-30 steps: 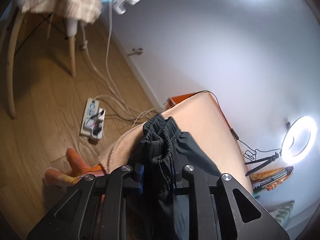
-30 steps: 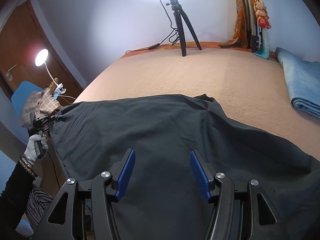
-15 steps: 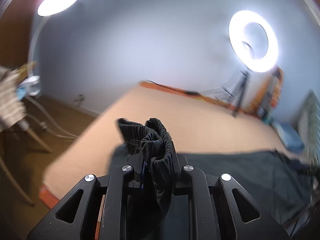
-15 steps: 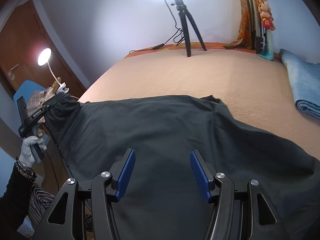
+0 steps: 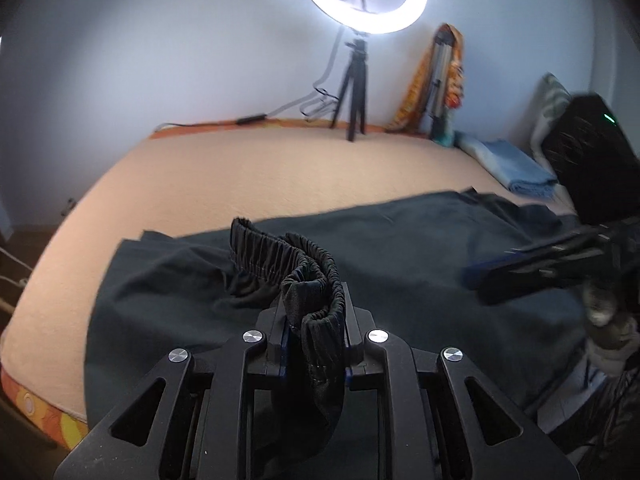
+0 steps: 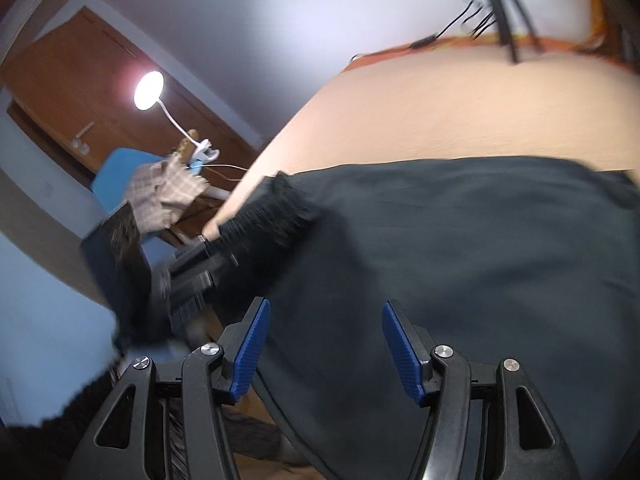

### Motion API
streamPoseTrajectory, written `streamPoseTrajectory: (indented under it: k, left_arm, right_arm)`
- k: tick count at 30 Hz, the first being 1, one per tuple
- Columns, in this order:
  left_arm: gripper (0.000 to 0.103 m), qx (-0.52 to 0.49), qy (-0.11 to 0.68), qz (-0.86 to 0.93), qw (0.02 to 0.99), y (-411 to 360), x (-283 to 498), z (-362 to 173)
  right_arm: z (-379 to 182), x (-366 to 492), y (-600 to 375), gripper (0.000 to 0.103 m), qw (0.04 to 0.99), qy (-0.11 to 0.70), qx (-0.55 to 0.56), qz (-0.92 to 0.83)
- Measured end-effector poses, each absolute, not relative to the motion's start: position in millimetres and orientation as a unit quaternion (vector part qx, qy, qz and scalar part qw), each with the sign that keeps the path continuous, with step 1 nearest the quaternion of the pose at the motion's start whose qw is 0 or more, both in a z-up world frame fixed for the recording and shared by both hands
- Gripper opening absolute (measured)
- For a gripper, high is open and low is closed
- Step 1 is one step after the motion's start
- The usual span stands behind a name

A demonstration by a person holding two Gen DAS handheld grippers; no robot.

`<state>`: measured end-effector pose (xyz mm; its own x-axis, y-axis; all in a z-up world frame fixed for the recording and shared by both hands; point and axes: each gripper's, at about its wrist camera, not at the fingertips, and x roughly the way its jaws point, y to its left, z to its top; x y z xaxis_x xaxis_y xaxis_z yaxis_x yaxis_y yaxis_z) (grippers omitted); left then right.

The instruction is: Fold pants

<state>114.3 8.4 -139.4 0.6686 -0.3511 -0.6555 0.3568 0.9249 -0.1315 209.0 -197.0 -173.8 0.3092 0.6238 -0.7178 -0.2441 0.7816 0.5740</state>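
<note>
Pants (image 5: 400, 248) lie spread across the bed (image 5: 248, 172). My left tool (image 5: 314, 344) clamps their elastic waistband (image 5: 276, 256), its jaws having just eased slightly. My right tool (image 6: 324, 344) hangs wide and empty over the cloth.

Pants (image 5: 400, 256): plain black. Bed cover (image 5: 256, 172) beneath them: peach. Folded towel (image 5: 508, 164) beside the pants: light blue.
</note>
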Motion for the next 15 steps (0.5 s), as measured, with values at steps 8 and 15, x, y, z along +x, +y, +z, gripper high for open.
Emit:
streamPoseTrajectory:
  k: [8, 15]
  left_arm:
    - [0.027, -0.028, 0.417, -0.282, 0.864, 17.8, 97.6, -143.7]
    - [0.031, -0.055, 0.428, -0.321, 0.843, 14.2, 90.4, -145.8]
  right_arm:
    - [-226.3, 242.4, -163.4, 0.065, 0.72, 0.548, 0.305, 0.297]
    - [-226.3, 242.4, -151.8, 0.074, 0.708, 0.543, 0.339, 0.297]
